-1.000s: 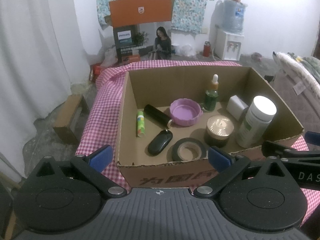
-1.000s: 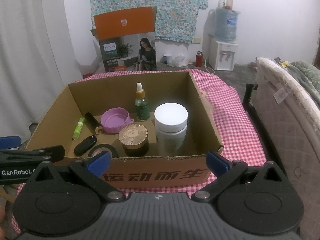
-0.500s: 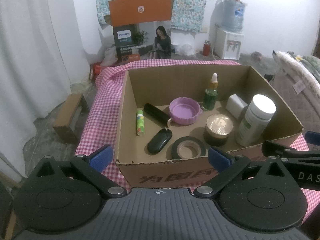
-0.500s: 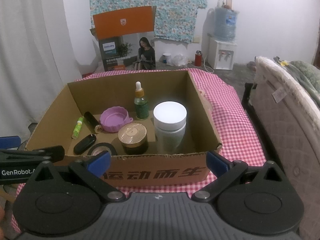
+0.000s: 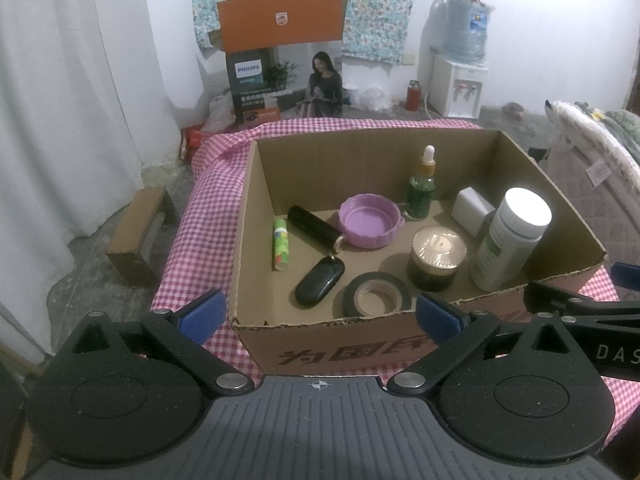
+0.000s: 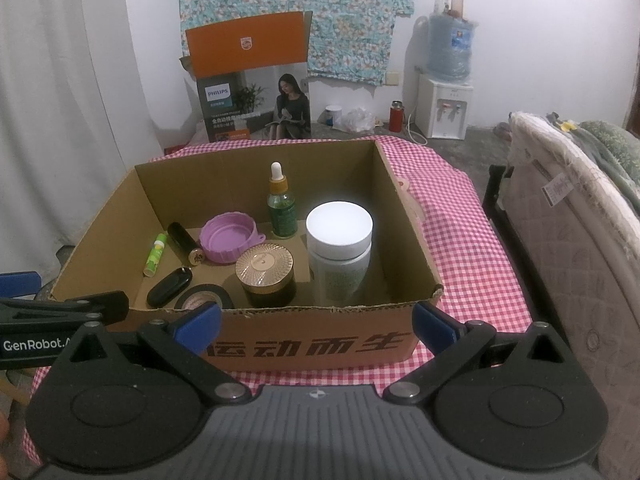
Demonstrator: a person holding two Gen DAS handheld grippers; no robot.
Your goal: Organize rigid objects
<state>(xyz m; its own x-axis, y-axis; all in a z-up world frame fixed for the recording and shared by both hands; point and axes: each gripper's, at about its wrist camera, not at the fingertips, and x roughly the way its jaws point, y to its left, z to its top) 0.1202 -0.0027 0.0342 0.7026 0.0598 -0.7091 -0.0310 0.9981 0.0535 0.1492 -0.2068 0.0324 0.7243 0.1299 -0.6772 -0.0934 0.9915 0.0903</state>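
Observation:
An open cardboard box (image 5: pixel 328 340) (image 6: pixel 312 344) stands on a red-checked tablecloth (image 5: pixel 208 216). Inside are a white-capped bottle (image 5: pixel 512 236) (image 6: pixel 340 256), a gold-lidded dark jar (image 5: pixel 438 258) (image 6: pixel 266 274), a roll of black tape (image 5: pixel 376 294), a black oval case (image 5: pixel 320 282), a black tube (image 5: pixel 314 226), a green stick (image 5: pixel 280 244), a purple lid (image 5: pixel 370 226), a green dropper bottle (image 5: pixel 422 190) and a white block (image 5: pixel 472 212). My left gripper (image 5: pixel 320 314) and right gripper (image 6: pixel 314 324) are both open and empty, just in front of the box's near wall.
A Philips carton (image 6: pixel 252 84) stands on the floor behind the table. A water dispenser (image 6: pixel 444 100) is at the back right. A mattress (image 6: pixel 580 216) lies to the right. A small wooden stool (image 5: pixel 140 232) is on the floor at the left.
Both grippers have drawn back slightly from the box and stay open. The objects in the box have not moved.

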